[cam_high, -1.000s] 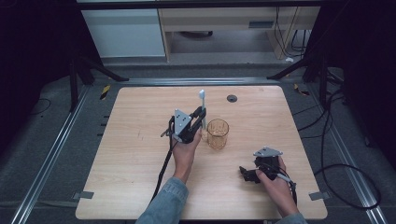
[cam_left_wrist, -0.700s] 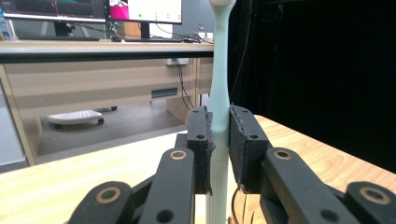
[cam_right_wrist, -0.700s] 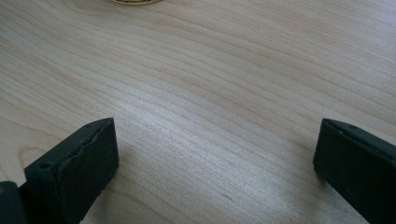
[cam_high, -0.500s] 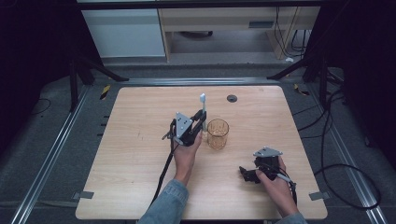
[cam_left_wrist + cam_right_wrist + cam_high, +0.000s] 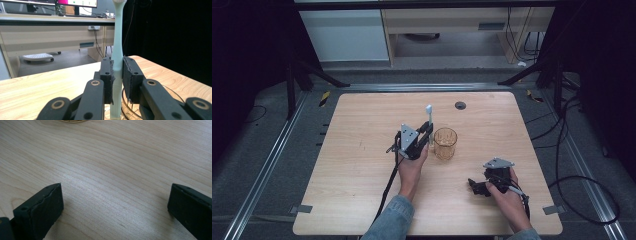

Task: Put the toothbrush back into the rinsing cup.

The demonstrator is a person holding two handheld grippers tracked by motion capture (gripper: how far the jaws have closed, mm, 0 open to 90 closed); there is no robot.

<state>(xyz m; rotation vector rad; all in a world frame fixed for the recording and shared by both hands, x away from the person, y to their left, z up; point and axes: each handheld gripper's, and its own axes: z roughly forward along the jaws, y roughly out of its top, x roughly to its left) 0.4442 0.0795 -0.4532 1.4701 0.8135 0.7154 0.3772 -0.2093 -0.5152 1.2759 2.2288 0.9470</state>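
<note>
A pale green toothbrush [image 5: 429, 119] stands upright with its head up, and my left gripper [image 5: 427, 132] is shut on its handle just left of an amber glass cup [image 5: 445, 143]. In the left gripper view the two black pads press on the toothbrush [image 5: 117, 50] from both sides, and the cup's rim [image 5: 126, 106] shows below the left gripper [image 5: 117, 68]. My right gripper [image 5: 476, 185] lies near the table's front right; in its own view the right gripper [image 5: 115, 200] has its jaws wide apart over bare wood, with the cup's base [image 5: 72, 120] at the top edge.
A small black disc [image 5: 460, 105] sits near the far edge of the wooden table [image 5: 357, 125]. Tripod legs and cables lie on the floor around the table, with cabinets beyond its far side.
The left gripper with the toothbrush has shifted slightly toward the person and lower beside the cup. The right hand has stayed still.
</note>
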